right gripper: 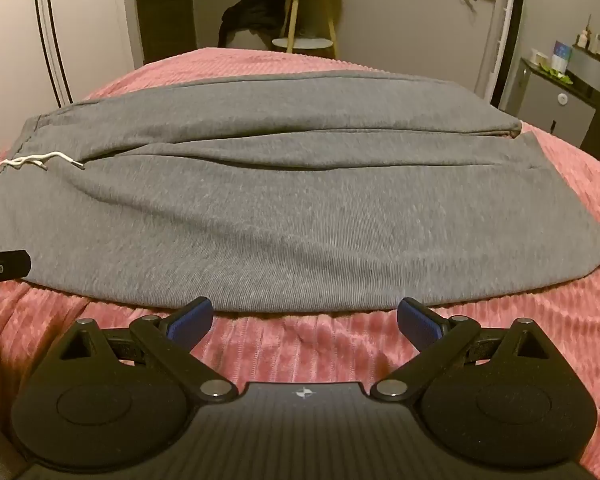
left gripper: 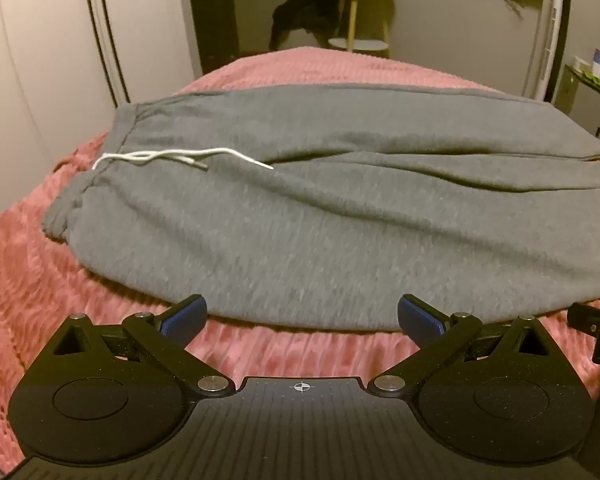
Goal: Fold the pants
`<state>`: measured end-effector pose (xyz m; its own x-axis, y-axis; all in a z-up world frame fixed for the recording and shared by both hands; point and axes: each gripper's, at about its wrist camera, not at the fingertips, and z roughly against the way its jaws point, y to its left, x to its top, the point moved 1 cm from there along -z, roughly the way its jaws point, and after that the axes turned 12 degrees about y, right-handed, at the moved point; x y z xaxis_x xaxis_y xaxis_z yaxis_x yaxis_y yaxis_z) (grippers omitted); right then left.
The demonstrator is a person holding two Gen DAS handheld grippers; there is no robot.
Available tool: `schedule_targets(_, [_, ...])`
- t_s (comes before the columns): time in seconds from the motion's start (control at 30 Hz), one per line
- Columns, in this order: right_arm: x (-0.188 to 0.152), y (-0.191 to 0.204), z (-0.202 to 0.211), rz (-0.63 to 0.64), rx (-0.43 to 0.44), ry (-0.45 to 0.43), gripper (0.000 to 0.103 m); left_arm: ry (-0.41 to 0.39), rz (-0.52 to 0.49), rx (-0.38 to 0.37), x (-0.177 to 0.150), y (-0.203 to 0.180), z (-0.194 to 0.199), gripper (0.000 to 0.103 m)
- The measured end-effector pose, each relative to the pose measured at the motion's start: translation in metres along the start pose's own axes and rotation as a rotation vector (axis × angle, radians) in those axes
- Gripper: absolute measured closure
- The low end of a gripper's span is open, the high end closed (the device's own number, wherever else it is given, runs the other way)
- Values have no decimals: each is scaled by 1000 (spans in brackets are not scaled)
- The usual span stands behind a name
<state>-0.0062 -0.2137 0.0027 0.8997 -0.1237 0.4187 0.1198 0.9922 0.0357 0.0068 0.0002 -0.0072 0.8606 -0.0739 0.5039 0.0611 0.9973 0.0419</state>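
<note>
Lying on pink blanket (left gripper: pixel 40 280), grey pants (left gripper: pixel 300 220)

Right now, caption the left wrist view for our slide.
Open left gripper poised at the near edge of grey pants on pink bedspread.

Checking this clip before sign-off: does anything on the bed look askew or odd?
Nothing serious. The grey fleece sweatpants lie flat across the pink ribbed blanket, legs side by side. Only the white drawstring trails loose over the front, untucked. Both grippers are open and hold nothing.
</note>
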Motion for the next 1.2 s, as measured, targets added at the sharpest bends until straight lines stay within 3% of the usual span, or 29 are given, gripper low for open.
schedule_targets(1.2, [-1,-3,-1,-21,24,13,4,14,-12,14,-4,-3,-4,0])
